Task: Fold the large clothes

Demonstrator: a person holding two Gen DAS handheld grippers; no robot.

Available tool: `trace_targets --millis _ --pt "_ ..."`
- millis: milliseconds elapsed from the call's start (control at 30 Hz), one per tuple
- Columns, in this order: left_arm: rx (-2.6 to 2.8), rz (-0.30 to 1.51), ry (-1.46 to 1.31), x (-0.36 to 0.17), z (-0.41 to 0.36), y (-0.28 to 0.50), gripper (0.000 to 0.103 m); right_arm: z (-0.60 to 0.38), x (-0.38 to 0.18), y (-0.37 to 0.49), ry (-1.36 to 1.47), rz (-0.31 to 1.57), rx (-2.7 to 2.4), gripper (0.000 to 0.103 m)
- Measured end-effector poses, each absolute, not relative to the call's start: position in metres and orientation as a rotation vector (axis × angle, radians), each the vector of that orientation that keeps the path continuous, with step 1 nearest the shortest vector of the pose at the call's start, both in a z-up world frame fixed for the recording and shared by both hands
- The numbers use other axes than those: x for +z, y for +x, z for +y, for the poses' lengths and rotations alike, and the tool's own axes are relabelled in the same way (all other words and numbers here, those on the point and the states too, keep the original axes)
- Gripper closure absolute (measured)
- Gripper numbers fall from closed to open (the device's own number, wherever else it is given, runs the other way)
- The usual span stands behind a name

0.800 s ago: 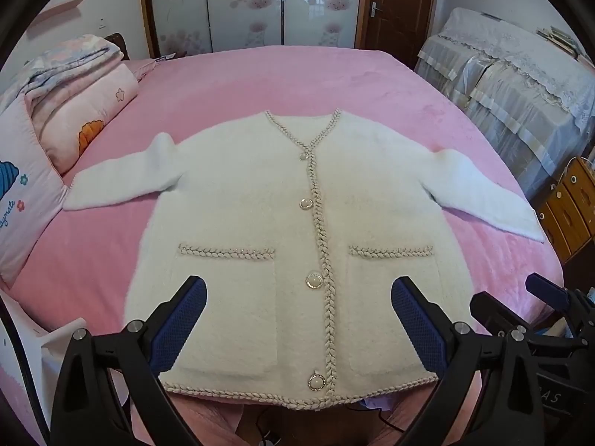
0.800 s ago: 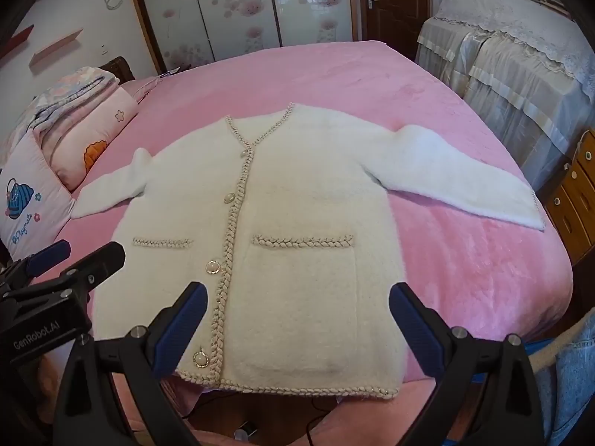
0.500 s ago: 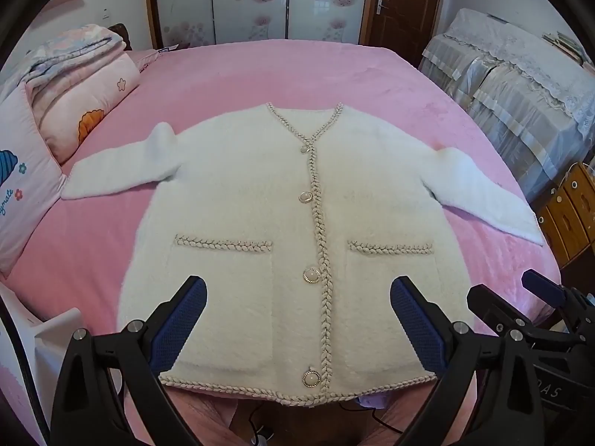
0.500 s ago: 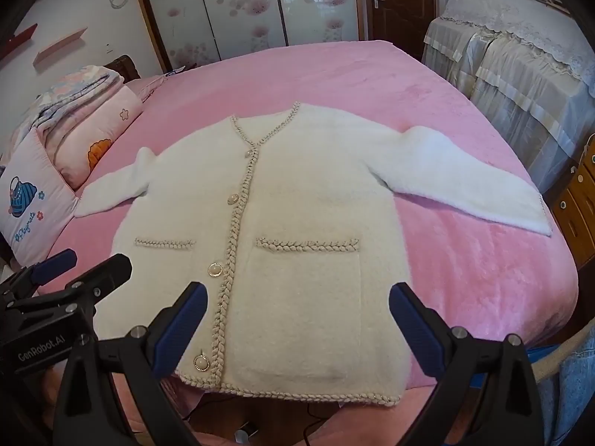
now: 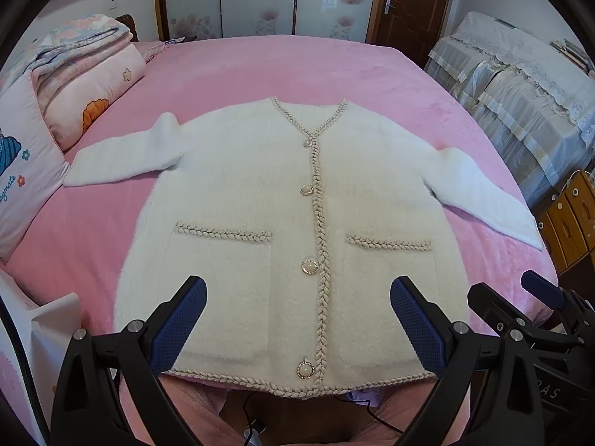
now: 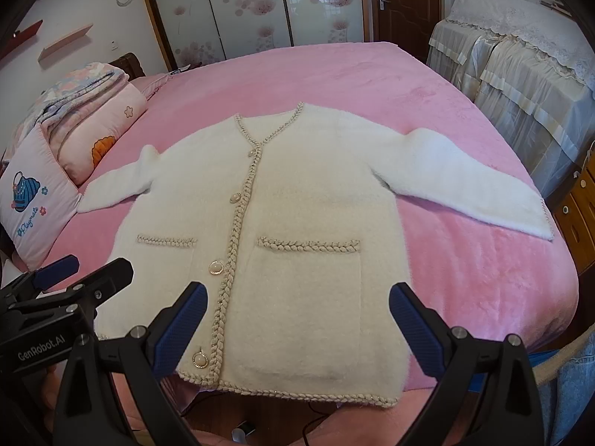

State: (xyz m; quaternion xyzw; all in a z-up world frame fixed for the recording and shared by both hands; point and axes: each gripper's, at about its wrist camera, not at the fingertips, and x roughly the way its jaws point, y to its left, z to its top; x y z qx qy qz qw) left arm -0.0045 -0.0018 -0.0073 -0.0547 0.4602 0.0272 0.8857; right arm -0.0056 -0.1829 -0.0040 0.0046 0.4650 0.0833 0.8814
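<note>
A fluffy white cardigan (image 5: 260, 193) with beige braided trim, pearl buttons and two front pockets lies flat, front up, on the pink bed (image 5: 297, 63). Both sleeves are spread out to the sides. My left gripper (image 5: 297, 290) hovers open above the hem, its blue pads wide apart with nothing between them. In the right wrist view the same cardigan (image 6: 316, 200) lies below my right gripper (image 6: 297, 297), which is also open and empty above the right pocket. Each gripper shows at the edge of the other's view.
Pink pillows and a folded quilt (image 5: 74, 85) are stacked at the bed's left side. Covered furniture (image 5: 520, 85) and a wooden drawer cabinet (image 5: 572, 215) stand to the right. Wardrobe doors and a brown door (image 5: 412, 3) are behind. Cables lie on the floor below the hem.
Both grippers have tilted slightly, so the cardigan sits a little lower and closer in each view. The jaws stay open and the cardigan has not moved.
</note>
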Motion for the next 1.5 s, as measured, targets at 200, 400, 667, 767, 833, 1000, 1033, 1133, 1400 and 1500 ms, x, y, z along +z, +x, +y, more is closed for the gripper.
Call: trace_targets --millis 200,400,667,767,833,1000,1033,1133,1400,1500 --pt "0.059 0.951 -0.109 -0.007 -0.002 -0.006 0.005 -0.184 0.0 -0.012 0.007 0.955 0.168 0.004" --pt "0.06 0.949 -0.109 -0.006 -0.002 -0.007 0.005 -0.183 0.001 -0.014 0.004 0.951 0.166 0.004" --pt "0.067 0.953 -0.105 -0.004 -0.001 -0.009 0.005 -0.181 0.005 -0.015 -0.003 0.949 0.163 0.004" --pt "0.074 0.961 -0.096 -0.004 0.0 -0.009 0.005 -0.179 0.006 -0.016 -0.008 0.945 0.163 0.004" --pt "0.076 0.964 -0.094 -0.003 0.001 -0.009 0.005 -0.179 0.007 -0.016 -0.012 0.944 0.164 0.004" --pt "0.075 0.962 -0.093 -0.003 0.0 -0.009 0.005 -0.179 0.008 -0.016 -0.012 0.942 0.164 0.004" --pt "0.076 0.963 -0.091 -0.003 0.0 -0.009 0.005 -0.179 0.009 -0.016 -0.013 0.941 0.164 0.004" --pt "0.076 0.962 -0.092 -0.003 0.0 -0.009 0.005 -0.179 0.008 -0.016 -0.012 0.943 0.164 0.004" --pt "0.075 0.961 -0.089 -0.002 0.0 -0.008 0.005 -0.178 0.009 -0.016 -0.012 0.94 0.165 0.004" --pt "0.072 0.961 -0.088 -0.002 -0.001 -0.007 0.005 -0.178 0.009 -0.016 -0.012 0.939 0.165 0.004"
